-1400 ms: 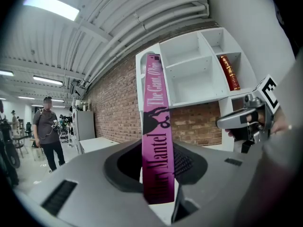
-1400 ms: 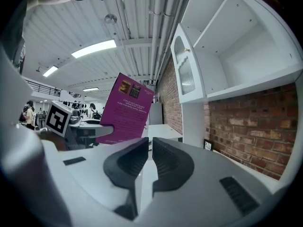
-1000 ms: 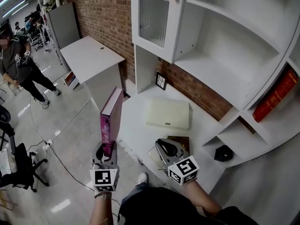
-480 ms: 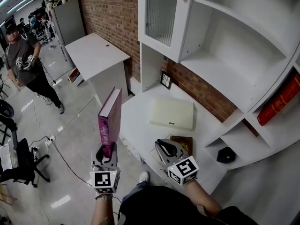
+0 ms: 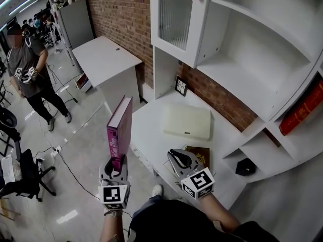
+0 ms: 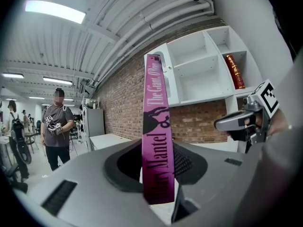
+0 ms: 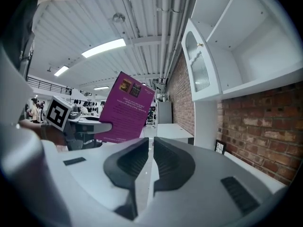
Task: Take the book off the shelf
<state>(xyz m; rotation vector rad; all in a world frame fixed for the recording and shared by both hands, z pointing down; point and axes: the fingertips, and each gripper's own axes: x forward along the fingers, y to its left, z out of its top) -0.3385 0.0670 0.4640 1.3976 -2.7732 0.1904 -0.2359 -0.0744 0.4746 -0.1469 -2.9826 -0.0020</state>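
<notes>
A magenta book [image 5: 119,132] stands upright in my left gripper [image 5: 115,165], which is shut on its lower end; it hangs over the floor, left of the white desk [image 5: 151,140]. In the left gripper view its spine [image 6: 157,136] rises between the jaws. My right gripper [image 5: 177,161] is shut and holds nothing, low over the desk's front part beside a dark brown book [image 5: 199,155]. From the right gripper view the magenta book's back cover [image 7: 125,112] shows to the left. A red book [image 5: 302,109] lies on the white shelf unit [image 5: 242,69] at the right.
A cream flat box [image 5: 186,121] lies on the desk, a small framed picture [image 5: 181,85] leans at the brick wall, and a black object [image 5: 245,166] sits in a lower cubby. A white cabinet [image 5: 108,64] stands to the left. A person [image 5: 28,69] stands far left near cables and a chair [image 5: 20,170].
The view has shifted slightly; the person at the far left has stepped and turned. The magenta book and both grippers keep nearly the same places.
</notes>
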